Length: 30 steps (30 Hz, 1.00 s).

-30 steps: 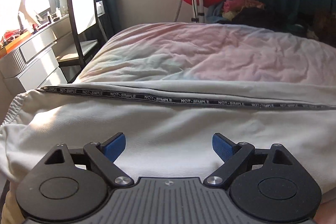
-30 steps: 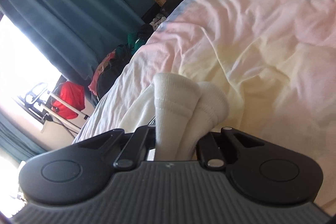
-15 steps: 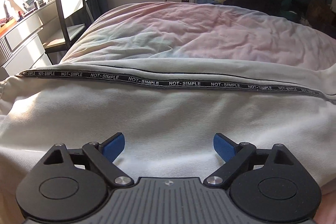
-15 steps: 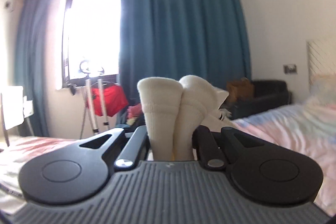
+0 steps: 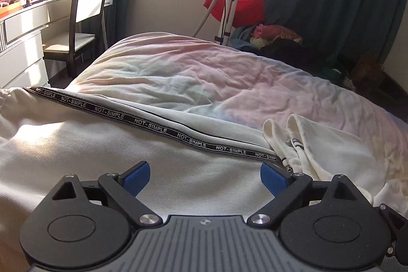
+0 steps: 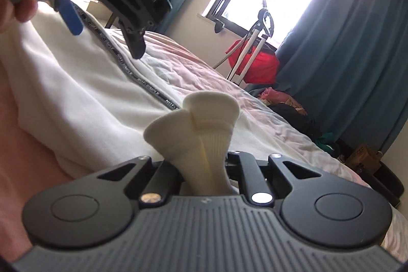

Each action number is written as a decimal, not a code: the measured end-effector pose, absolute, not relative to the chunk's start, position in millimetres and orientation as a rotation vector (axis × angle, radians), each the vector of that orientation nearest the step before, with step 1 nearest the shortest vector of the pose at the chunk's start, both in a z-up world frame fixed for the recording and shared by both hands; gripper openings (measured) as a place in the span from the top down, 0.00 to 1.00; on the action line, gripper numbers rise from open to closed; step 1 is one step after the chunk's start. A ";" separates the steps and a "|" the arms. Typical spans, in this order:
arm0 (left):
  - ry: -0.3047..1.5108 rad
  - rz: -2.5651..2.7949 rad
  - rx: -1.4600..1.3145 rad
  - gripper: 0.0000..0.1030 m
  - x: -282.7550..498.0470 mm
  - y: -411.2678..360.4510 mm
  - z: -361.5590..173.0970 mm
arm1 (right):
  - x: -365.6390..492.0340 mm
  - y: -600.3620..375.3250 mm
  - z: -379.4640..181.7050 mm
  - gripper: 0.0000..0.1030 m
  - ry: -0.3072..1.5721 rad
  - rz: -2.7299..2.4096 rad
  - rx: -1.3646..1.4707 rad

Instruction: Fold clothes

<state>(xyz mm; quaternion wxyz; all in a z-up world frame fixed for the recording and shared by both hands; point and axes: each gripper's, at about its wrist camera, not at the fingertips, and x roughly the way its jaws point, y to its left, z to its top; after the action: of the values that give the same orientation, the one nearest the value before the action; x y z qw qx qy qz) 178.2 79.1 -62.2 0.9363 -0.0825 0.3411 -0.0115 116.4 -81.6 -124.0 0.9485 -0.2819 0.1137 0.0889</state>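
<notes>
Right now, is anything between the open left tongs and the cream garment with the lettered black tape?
Nothing visible. The left tongs hang open directly over the cream garment, with only bare fabric between the blue pads. The white socks, clamped in the right tongs, sit off to the side.

Right gripper [image 6: 204, 170] clamped on cream socks [image 6: 201, 129].
Left gripper [image 6: 107, 29], jaws apart, hangs above white garment [image 6: 76, 98] on bed [image 6: 267, 124].

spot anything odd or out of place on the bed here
Nothing looks damaged or spilled. The right gripper is shut on a pair of cream socks, the left gripper is open over the white garment.
</notes>
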 end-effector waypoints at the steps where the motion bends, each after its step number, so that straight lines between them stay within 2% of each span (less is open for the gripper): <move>1: 0.684 -0.030 -0.167 0.08 177.3 78.6 -60.3 | 113.3 -78.1 -119.8 0.90 0.216 0.174 -0.574; 5: 0.638 -0.058 -0.175 0.08 173.2 78.9 -54.4 | 97.7 -55.0 -109.0 0.90 0.212 0.244 -0.593; 11: 0.635 -0.077 -0.147 0.08 166.8 74.4 -59.4 | 99.3 -57.5 -110.7 0.87 0.385 0.311 -0.440; 14: 0.603 -0.096 -0.118 0.08 160.9 68.7 -60.0 | 98.5 -71.8 -93.4 0.79 0.463 0.371 -0.301; 15: 0.601 -0.100 -0.113 0.08 158.9 67.1 -61.1 | 98.1 -76.9 -86.9 0.65 0.492 0.394 -0.249; 17: 0.599 -0.106 -0.103 0.07 154.8 64.0 -63.4 | 89.9 -87.5 -74.2 0.18 0.520 0.430 -0.168; 18: 0.607 -0.111 -0.097 0.07 152.0 62.4 -64.6 | 82.7 -93.0 -67.8 0.12 0.522 0.443 -0.137; 23: 0.619 -0.126 -0.094 0.07 133.9 58.7 -62.4 | 49.0 -126.4 -38.2 0.14 0.508 0.429 -0.021; 30: 0.598 -0.179 -0.113 0.07 105.9 52.0 -53.1 | 56.7 -213.9 -24.4 0.14 0.422 0.155 0.103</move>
<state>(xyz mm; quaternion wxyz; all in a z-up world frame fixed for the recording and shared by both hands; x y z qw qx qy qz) 105.9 52.0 -53.1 0.9501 -0.0554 0.2940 -0.0879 56.7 -213.9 -24.4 0.9735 0.0509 0.2092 0.0769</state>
